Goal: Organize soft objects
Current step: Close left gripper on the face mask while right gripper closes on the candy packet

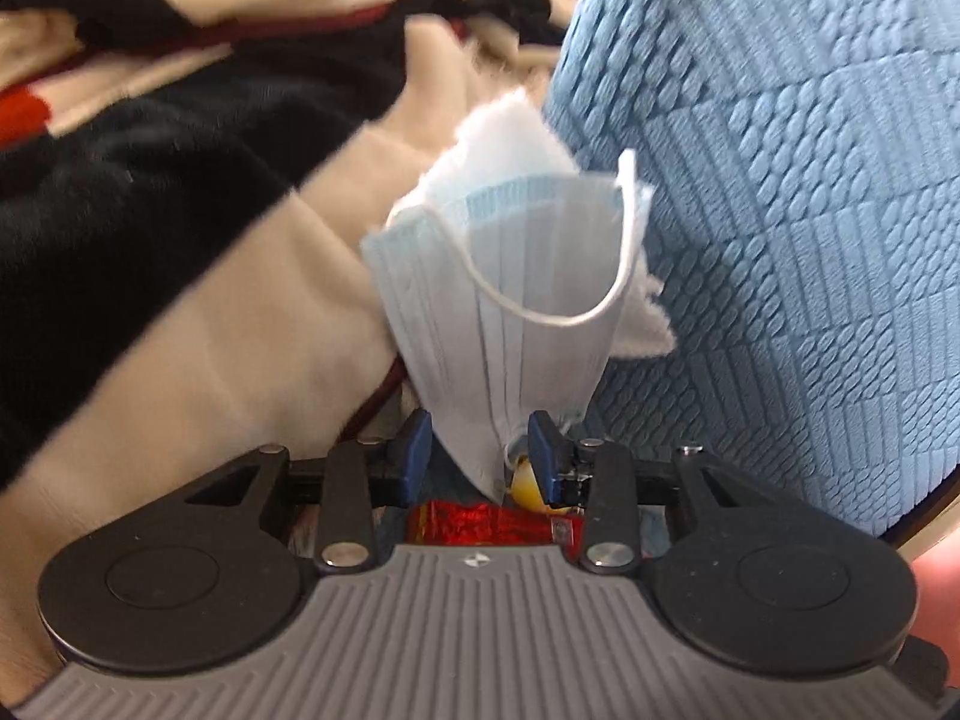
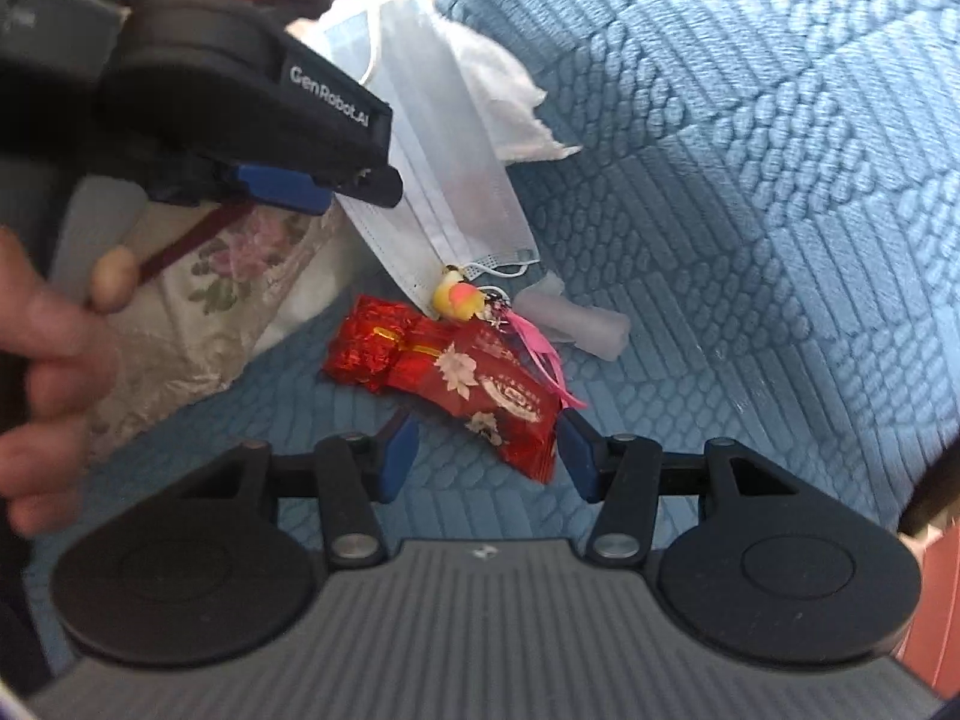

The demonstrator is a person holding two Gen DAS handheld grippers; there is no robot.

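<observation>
On the blue quilt (image 2: 750, 180) lie one mask (image 1: 516, 300), one white tissue (image 2: 510, 102) partly under it, one red wrapper (image 2: 456, 378), one yellow charm (image 2: 459, 300) with a pink ribbon and one pale roll (image 2: 576, 318), with a dark blanket (image 1: 150, 180) and a floral cloth (image 2: 198, 300) crowding the side left of the jaws. The left gripper (image 1: 480, 450) stands partly open around the mask's pinched lower corner, its pads not visibly pressing, the charm just inside its right pad. The right gripper (image 2: 489, 450) hangs partly open, holding nothing, the wrapper's near end between its fingertips and the mask beyond, half hidden by the left gripper and the hand (image 2: 42, 360).
</observation>
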